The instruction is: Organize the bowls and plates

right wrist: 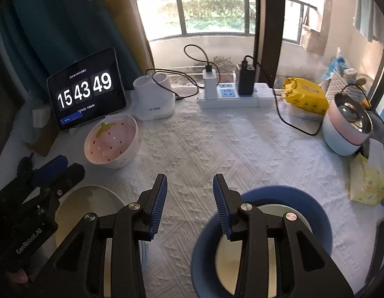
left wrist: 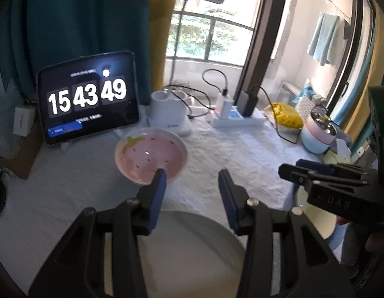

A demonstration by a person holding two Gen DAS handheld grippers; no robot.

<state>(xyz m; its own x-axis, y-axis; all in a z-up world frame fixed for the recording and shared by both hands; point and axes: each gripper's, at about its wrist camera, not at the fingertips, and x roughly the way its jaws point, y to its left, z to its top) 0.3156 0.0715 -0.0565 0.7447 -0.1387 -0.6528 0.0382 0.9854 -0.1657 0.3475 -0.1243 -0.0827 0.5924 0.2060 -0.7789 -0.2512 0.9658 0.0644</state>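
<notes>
A pink strawberry-pattern bowl (left wrist: pixel 151 155) (right wrist: pixel 112 141) sits on the white cloth in front of the tablet. A cream plate (left wrist: pixel 192 253) (right wrist: pixel 90 203) lies under my left gripper (left wrist: pixel 192 181), which is open and empty above its far edge. A blue bowl (right wrist: pixel 318 221) (left wrist: pixel 316 226) with a cream inside lies under my right gripper (right wrist: pixel 189 186), which is open and empty. The right gripper also shows in the left wrist view (left wrist: pixel 306 171), and the left gripper in the right wrist view (right wrist: pixel 60 168).
At the back stand a tablet clock (right wrist: pixel 86 90), a white lamp base (right wrist: pixel 153 99), a power strip (right wrist: pixel 235 96) with chargers and cables, a yellow pack (right wrist: pixel 305 95) and a pink-and-blue steel-lined pot (right wrist: pixel 347 126). A tissue pack (right wrist: pixel 367 182) lies at the right.
</notes>
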